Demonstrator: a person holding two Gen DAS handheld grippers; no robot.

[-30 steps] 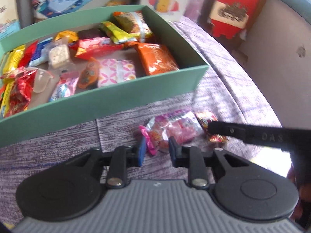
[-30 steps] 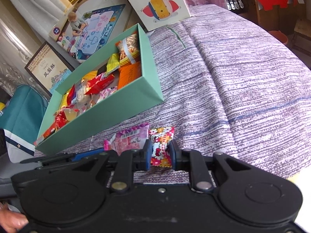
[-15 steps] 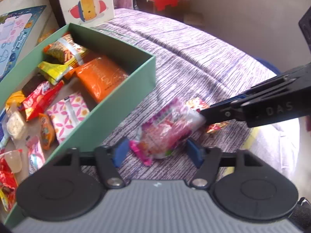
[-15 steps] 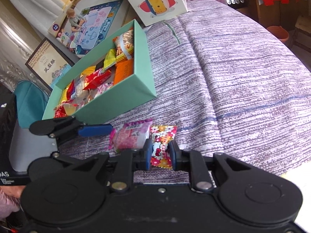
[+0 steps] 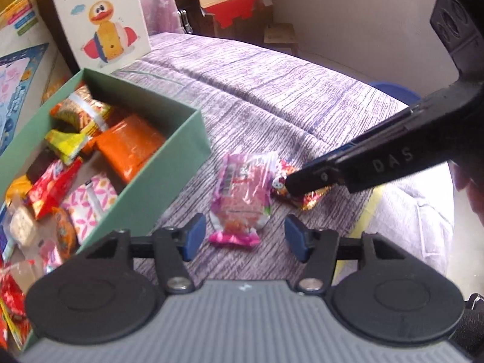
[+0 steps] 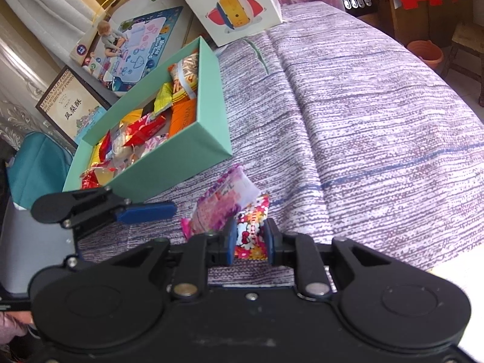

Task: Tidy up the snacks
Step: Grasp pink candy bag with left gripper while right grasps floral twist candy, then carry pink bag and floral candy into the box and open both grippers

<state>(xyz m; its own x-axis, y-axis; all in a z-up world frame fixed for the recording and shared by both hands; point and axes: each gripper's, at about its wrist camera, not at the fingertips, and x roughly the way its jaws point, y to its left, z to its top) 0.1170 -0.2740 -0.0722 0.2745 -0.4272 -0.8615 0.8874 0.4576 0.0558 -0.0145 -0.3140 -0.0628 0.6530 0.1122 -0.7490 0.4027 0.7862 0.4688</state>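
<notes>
A pink snack packet (image 5: 240, 199) lies on the purple cloth just ahead of my left gripper (image 5: 245, 236), which is open and empty. The packet also shows in the right wrist view (image 6: 219, 208). A small flowered candy packet (image 6: 252, 233) sits between the fingers of my right gripper (image 6: 249, 240), which is shut on it. In the left wrist view the right gripper's fingers (image 5: 305, 181) cover part of that candy (image 5: 302, 193). The green box (image 5: 169, 175) full of snacks stands to the left, also in the right wrist view (image 6: 193, 148).
A white duck toy box (image 6: 230, 3) stands behind the green box. A play-mat box (image 6: 133, 42) and a framed box (image 6: 69, 109) lean at the far left. The purple cloth (image 6: 363, 106) drops off at the right edge and near side.
My left gripper has opened wide and swung right, so the pink packet now lies free ahead of it. My right gripper stays shut on the flowered candy.
</notes>
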